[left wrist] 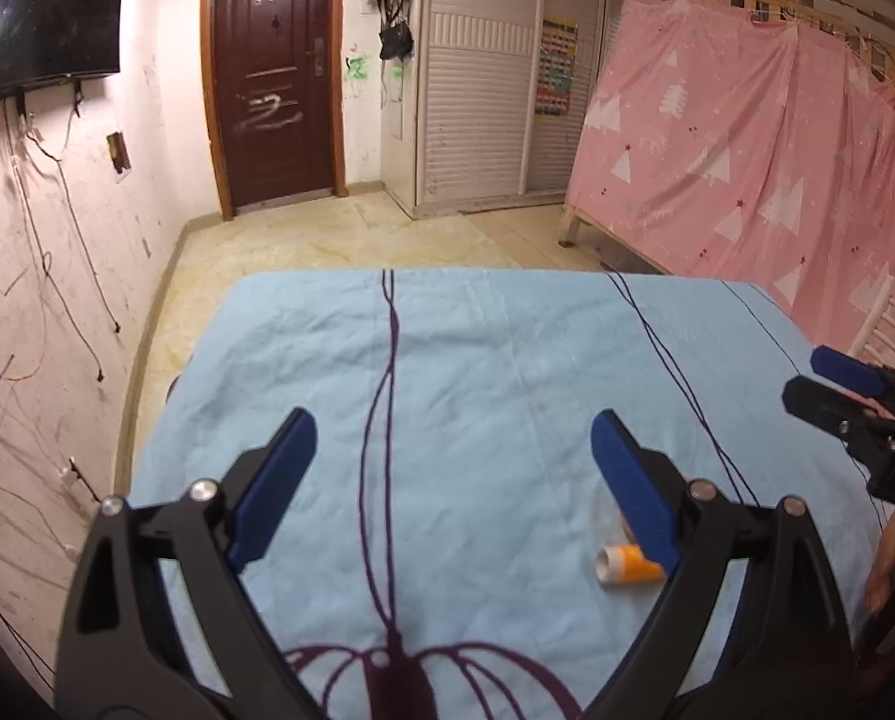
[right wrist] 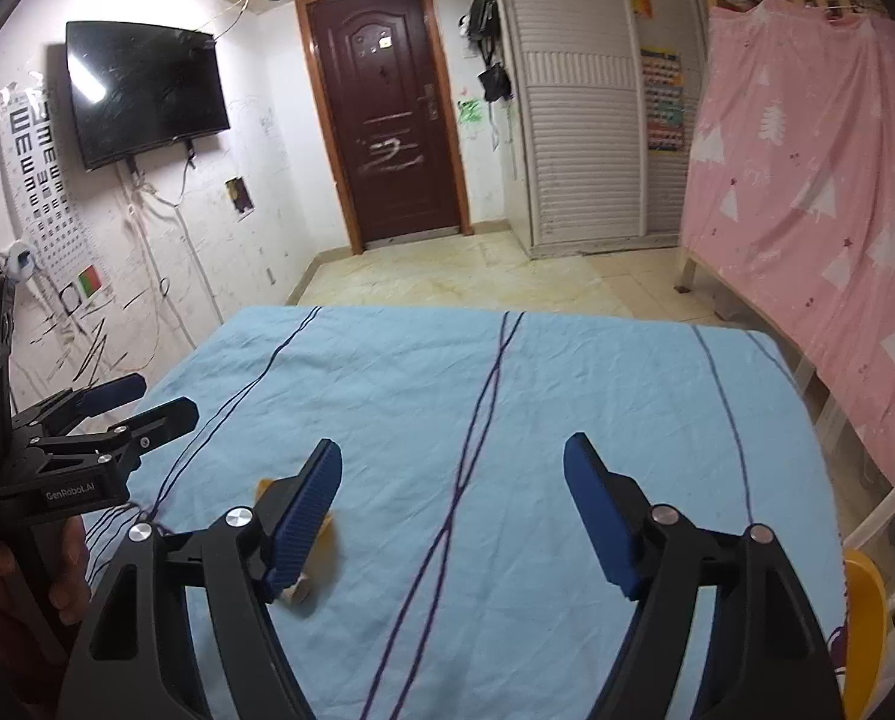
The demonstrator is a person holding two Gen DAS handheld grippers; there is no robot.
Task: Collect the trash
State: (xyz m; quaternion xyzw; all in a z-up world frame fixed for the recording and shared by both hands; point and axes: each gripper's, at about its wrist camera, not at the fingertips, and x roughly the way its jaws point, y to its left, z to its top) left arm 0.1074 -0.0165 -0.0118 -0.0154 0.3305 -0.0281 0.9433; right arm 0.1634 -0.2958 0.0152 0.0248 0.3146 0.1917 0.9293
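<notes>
Both claws, left [left wrist: 453, 462] and right [right wrist: 452, 495], are hanging wide open and empty over the counter [left wrist: 507, 348], the tube [left wrist: 627, 566] lying loose at the left claw's five o'clock, apparently awaiting pickup.

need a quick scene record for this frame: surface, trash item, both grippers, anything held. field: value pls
surface: table under a light blue cloth with dark purple line print
trash item: small orange-and-white tube, lying on its side on the cloth
left gripper: open, nothing between its fingers; tube lies just beside the right finger
right gripper: open, nothing between its fingers; tube partly hidden behind the left finger
held: nothing
background: closed brown door, wall TV, pink curtain
</notes>
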